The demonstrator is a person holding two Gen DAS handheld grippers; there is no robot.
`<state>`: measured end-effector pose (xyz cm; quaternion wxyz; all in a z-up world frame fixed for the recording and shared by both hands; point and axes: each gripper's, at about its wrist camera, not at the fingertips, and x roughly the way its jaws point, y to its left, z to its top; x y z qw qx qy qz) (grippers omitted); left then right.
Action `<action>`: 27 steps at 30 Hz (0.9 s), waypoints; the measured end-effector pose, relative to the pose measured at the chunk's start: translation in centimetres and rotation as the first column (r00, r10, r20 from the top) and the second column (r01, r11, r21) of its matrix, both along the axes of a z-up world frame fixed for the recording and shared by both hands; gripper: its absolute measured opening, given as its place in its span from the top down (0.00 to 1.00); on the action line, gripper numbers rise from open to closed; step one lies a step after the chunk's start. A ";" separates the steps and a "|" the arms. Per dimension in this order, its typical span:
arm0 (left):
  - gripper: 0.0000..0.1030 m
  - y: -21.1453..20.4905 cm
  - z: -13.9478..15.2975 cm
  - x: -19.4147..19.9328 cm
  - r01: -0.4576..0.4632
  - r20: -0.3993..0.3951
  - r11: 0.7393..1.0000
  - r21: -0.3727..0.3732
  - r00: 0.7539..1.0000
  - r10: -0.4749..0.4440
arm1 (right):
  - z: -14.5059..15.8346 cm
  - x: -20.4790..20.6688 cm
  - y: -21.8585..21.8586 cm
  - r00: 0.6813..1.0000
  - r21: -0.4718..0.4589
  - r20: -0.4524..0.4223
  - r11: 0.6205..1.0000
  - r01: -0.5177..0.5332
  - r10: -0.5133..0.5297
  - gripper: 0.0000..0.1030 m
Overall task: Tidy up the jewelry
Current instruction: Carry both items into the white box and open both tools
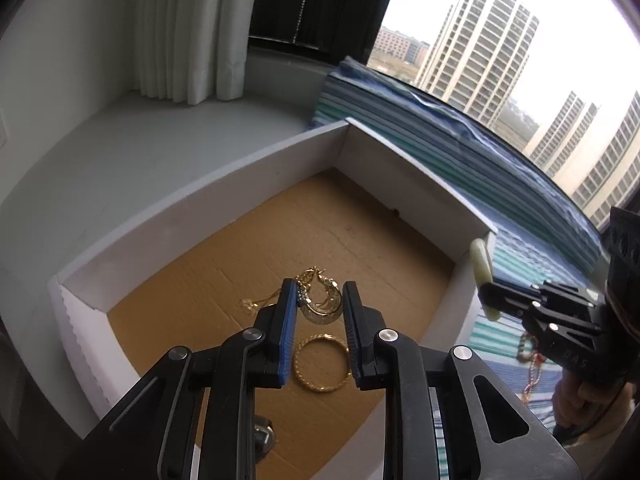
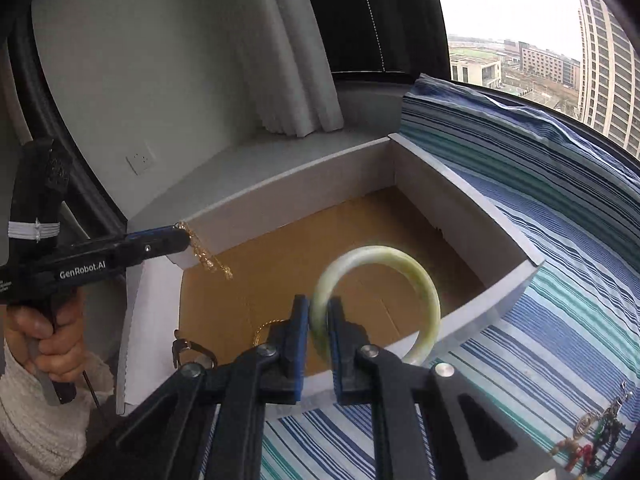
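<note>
Right gripper (image 2: 319,322) pinches pale green bangle (image 2: 416,280) above box (image 2: 512,240); left gripper (image 2: 182,236) pinches gold chain (image 2: 208,258) over box's left wall.

Box (image 2: 288,196): white walls, brown cardboard floor, open top, set on striped cloth.
Green bangle (image 2: 376,280): pale, smooth, round, held upright over box's near wall.
Gold chain (image 2: 206,256): thin, hung at box's left corner.
Gold ring bangle (image 1: 320,364): twisted, laid flat on box floor.
Gold earrings (image 1: 320,296): piled just beyond it.
Bead pieces (image 2: 588,436): left on cloth, outside box.
</note>
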<state>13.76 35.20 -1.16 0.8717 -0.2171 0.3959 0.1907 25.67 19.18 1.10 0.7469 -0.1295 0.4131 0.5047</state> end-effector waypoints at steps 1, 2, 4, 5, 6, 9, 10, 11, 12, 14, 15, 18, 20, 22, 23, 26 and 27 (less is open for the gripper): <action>0.79 0.4 -1.0 0.2 -0.009 -0.020 1.000 -0.005 1.000 0.009 | -0.9 0.3 1.7 1.000 -0.032 -0.001 0.999 -0.011 0.011 0.90; 0.79 0.8 -2.0 0.4 -0.016 -0.036 1.000 -0.011 0.999 0.015 | -1.9 0.6 3.1 1.000 -0.066 -0.002 0.998 -0.017 0.016 0.90; 0.79 1.2 -3.5 0.7 -0.027 -0.065 0.999 -0.023 0.998 0.025 | -3.9 0.9 5.8 1.000 -0.136 -0.003 0.990 -0.029 0.029 0.90; 0.79 1.1 -4.0 0.8 -0.030 -0.076 0.999 -0.026 0.997 0.028 | -4.9 1.1 6.8 1.000 -0.166 -0.004 0.986 -0.030 0.030 0.90; 0.79 1.2 -4.5 0.9 -0.031 -0.086 0.999 -0.025 0.996 0.029 | -5.8 1.1 7.6 1.000 -0.192 -0.008 0.981 -0.030 0.029 0.90; 0.78 1.0 -5.2 1.3 -0.035 -0.111 0.999 -0.003 0.993 0.034 | -8.3 1.2 9.2 0.999 -0.265 -0.017 0.964 -0.031 0.028 0.89; 0.77 1.0 -5.3 1.5 -0.037 -0.118 0.999 0.002 0.992 0.037 | -8.8 1.1 9.5 1.000 -0.285 -0.014 0.958 -0.029 0.026 0.87; 0.72 1.1 -5.4 1.4 -0.044 -0.122 0.999 0.007 0.992 0.044 | -9.2 1.1 9.6 1.000 -0.299 -0.005 0.954 -0.018 0.018 0.87; 0.68 1.0 -5.3 1.4 -0.048 -0.122 0.999 0.010 0.991 0.049 | -9.2 1.1 9.6 1.000 -0.294 -0.002 0.956 -0.007 0.007 0.85; 0.54 0.9 -4.6 1.0 -0.060 -0.108 0.998 0.022 0.992 0.062 | -8.2 1.2 9.0 0.999 -0.250 -0.029 0.968 0.011 -0.019 0.72; 0.51 0.8 -4.2 0.5 -0.065 -0.098 0.997 0.028 0.993 0.068 | -7.4 1.2 8.5 0.999 -0.225 -0.034 0.974 0.023 -0.032 0.71; 0.43 -0.3 -2.2 -1.0 -0.061 -0.052 0.997 0.053 0.997 0.063 | -4.1 0.8 6.4 0.999 -0.154 -0.009 0.987 0.041 -0.043 0.70; 0.32 -1.9 -0.6 -2.3 -0.048 -0.013 0.995 0.084 0.999 0.049 | -1.7 0.0 4.6 0.999 -0.107 0.020 0.993 0.049 -0.047 0.66; 0.29 -4.0 0.8 -3.4 -0.024 0.022 0.993 0.118 1.000 0.021 | 0.4 -1.4 2.1 0.997 -0.071 0.053 0.995 0.068 -0.064 0.55; 0.26 -5.3 1.4 -4.0 -0.006 0.040 0.991 0.130 0.999 0.001 | 1.3 -2.2 0.6 0.995 -0.055 0.071 0.996 0.075 -0.071 0.55; 0.15 -9.5 2.4 -5.5 0.050 0.086 0.986 0.157 0.994 -0.064 | 2.6 -4.5 -4.2 0.989 -0.038 0.108 0.993 0.109 -0.104 0.49; 0.14 -11.0 2.4 -5.8 0.073 0.096 0.984 0.162 0.991 -0.089 | 2.6 -5.4 -5.9 0.986 -0.038 0.118 0.991 0.125 -0.120 0.43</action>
